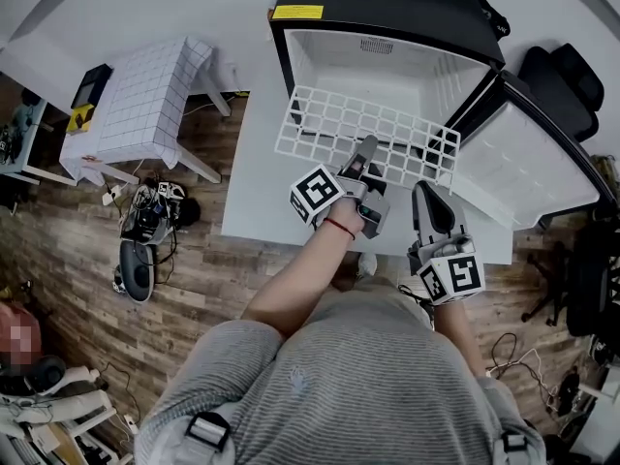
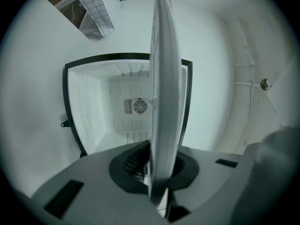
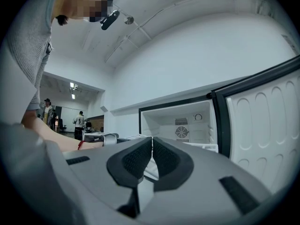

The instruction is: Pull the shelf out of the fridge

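L gripper level, fingers pinching shelf; R gripper closed, beside.

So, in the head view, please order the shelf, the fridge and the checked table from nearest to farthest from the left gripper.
1. Shelf, held in the left gripper.
2. Fridge, just behind the shelf.
3. Checked table, far left.

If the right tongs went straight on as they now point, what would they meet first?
Likely the near edge of the white shelf, held by the left tongs just ahead of the right tongs; depth is unclear, so they might pass over it into the fridge.
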The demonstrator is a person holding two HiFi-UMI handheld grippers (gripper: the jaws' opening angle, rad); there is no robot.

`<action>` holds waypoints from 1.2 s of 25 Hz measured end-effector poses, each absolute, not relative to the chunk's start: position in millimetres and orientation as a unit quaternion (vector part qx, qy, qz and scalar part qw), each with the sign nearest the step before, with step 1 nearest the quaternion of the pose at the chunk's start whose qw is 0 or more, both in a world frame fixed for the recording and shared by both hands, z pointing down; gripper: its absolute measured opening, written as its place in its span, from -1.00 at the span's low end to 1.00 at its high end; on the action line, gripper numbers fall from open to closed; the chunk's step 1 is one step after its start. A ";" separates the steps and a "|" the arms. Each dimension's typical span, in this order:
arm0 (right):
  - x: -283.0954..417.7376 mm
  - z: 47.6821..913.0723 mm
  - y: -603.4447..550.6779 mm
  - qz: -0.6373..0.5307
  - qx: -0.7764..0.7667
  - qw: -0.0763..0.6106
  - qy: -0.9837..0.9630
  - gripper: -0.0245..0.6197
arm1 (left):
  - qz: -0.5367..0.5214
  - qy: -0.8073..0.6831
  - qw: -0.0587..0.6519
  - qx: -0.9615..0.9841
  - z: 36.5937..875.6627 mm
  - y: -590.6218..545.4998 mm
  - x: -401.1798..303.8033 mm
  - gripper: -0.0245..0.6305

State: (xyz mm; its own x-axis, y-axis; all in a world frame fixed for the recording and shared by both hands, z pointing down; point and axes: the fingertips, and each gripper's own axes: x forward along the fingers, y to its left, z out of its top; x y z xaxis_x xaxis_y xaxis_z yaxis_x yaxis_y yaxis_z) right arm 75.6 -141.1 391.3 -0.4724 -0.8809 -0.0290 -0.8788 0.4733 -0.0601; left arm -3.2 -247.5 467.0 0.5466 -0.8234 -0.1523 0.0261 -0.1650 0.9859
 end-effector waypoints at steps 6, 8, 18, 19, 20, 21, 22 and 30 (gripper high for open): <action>57.0 389.0 -128.0 -0.015 -0.500 0.030 0.865 -0.88 | -0.365 -0.290 0.580 0.667 464.5 -225.1 -13.1 -0.81; 48.4 387.9 -120.6 -0.015 -0.496 0.031 0.868 -0.88 | -0.372 -0.285 0.587 0.661 462.9 -215.3 -18.0 -0.81; 16.8 366.5 -79.7 -0.017 -0.488 0.039 0.872 -0.88 | -0.392 -0.298 0.590 0.640 447.7 -177.0 -48.8 -0.81; 15.7 364.2 -76.4 -0.016 -0.489 0.040 0.871 -0.88 | -0.393 -0.301 0.589 0.639 445.2 -173.4 -51.6 -0.81; 14.7 361.9 -73.3 -0.015 -0.489 0.041 0.871 -0.88 | -0.394 -0.302 0.587 0.640 442.4 -170.2 -54.1 -0.81; 13.6 359.7 -70.6 -0.013 -0.488 0.044 0.872 -0.88 | -0.395 -0.302 0.585 0.641 439.9 -167.7 -56.0 -0.81; 12.2 357.5 -68.0 -0.011 -0.486 0.048 0.873 -0.88 | -0.396 -0.303 0.582 0.642 437.8 -166.0 -57.8 -0.81; -15.9 334.6 -36.1 0.022 -0.437 0.064 0.897 -0.88 | -0.407 -0.321 0.568 0.639 427.8 -158.1 -81.7 -0.81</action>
